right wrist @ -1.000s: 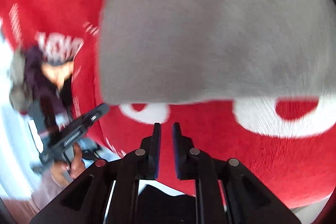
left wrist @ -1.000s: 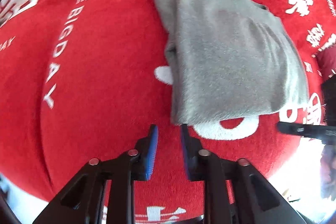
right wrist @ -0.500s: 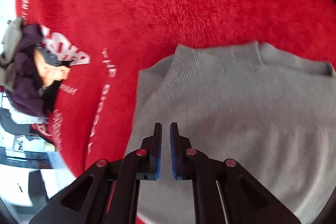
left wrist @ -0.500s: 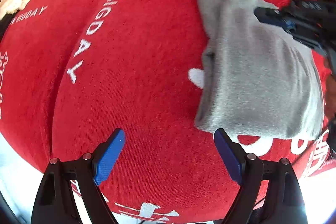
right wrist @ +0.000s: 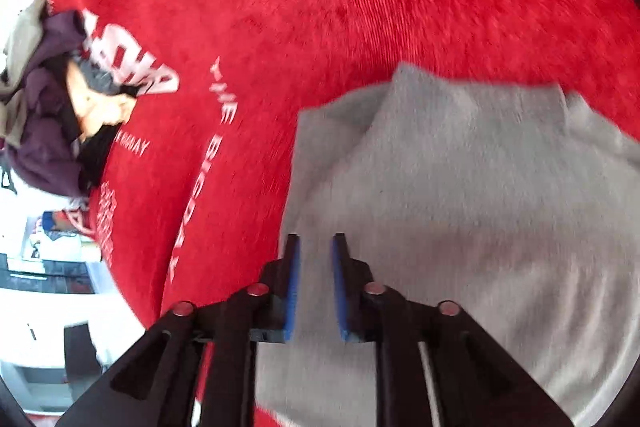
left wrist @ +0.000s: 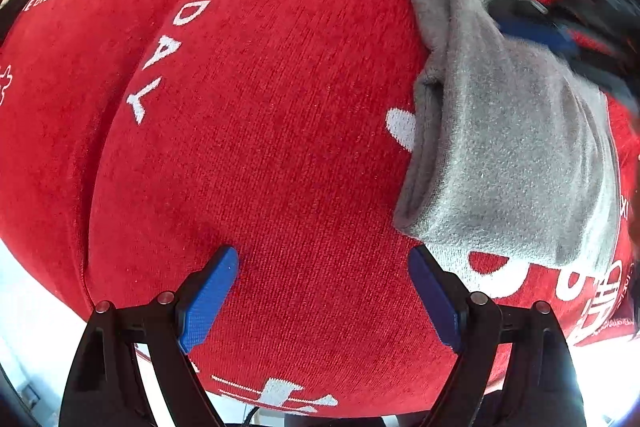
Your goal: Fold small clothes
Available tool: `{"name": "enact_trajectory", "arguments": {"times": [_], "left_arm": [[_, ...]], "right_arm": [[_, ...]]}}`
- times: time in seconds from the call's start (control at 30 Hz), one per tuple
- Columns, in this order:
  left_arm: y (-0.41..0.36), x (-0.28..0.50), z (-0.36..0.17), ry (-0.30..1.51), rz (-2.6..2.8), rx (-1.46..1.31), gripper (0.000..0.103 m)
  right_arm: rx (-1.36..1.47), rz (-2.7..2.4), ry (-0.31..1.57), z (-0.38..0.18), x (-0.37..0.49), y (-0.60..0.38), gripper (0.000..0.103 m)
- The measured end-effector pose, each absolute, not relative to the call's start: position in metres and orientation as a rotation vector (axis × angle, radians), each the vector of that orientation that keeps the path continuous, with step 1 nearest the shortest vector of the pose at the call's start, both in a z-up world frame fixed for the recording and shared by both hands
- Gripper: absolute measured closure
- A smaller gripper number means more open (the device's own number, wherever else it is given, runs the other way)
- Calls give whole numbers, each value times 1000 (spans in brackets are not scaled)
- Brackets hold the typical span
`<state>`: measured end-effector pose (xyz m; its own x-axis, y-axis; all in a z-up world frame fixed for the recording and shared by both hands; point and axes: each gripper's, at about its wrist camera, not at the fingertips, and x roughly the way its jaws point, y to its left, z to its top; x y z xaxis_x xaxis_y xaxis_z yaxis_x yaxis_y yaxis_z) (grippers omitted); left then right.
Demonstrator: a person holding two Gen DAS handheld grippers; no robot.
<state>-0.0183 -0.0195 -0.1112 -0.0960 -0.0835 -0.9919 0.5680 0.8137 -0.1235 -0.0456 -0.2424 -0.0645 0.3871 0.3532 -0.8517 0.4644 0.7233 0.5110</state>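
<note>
A folded grey garment (left wrist: 512,131) lies on the red cloth (left wrist: 260,147) with white lettering. My left gripper (left wrist: 324,291) is wide open and empty, low over the red cloth just left of the garment's near corner. My right gripper (right wrist: 314,287) hovers over the garment (right wrist: 460,207) near its left edge, jaws slightly apart with nothing between them. It also shows blurred in the left wrist view (left wrist: 560,31) over the garment's far right side.
A pile of unfolded clothes (right wrist: 52,95), purple, beige and black, lies at the far left edge of the red cloth. Beyond the cloth's edge there is white furniture (right wrist: 52,291). White lettering (left wrist: 180,15) runs across the cloth.
My left gripper opened wide and drew back left of the garment. My right gripper moved from the near edge onto the garment's top, and its jaws parted slightly.
</note>
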Motion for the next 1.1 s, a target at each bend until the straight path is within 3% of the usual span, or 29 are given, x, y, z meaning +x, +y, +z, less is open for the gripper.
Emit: {"name": "enact_trajectory", "arguments": {"times": [0.07, 0.43, 0.8, 1.1], "left_arm": [[-22, -18, -112, 1583, -558, 397, 15], [-33, -34, -115, 1555, -540, 475, 15], [-48, -68, -110, 1549, -550, 498, 15], [-53, -82, -95, 1613, -636, 273, 15]], "right_arm": [[836, -76, 1215, -59, -64, -238, 56], [961, -97, 1316, -63, -178, -210, 56], [1095, -156, 1318, -76, -231, -203, 55], [1229, -191, 1237, -85, -248, -214, 53]]}}
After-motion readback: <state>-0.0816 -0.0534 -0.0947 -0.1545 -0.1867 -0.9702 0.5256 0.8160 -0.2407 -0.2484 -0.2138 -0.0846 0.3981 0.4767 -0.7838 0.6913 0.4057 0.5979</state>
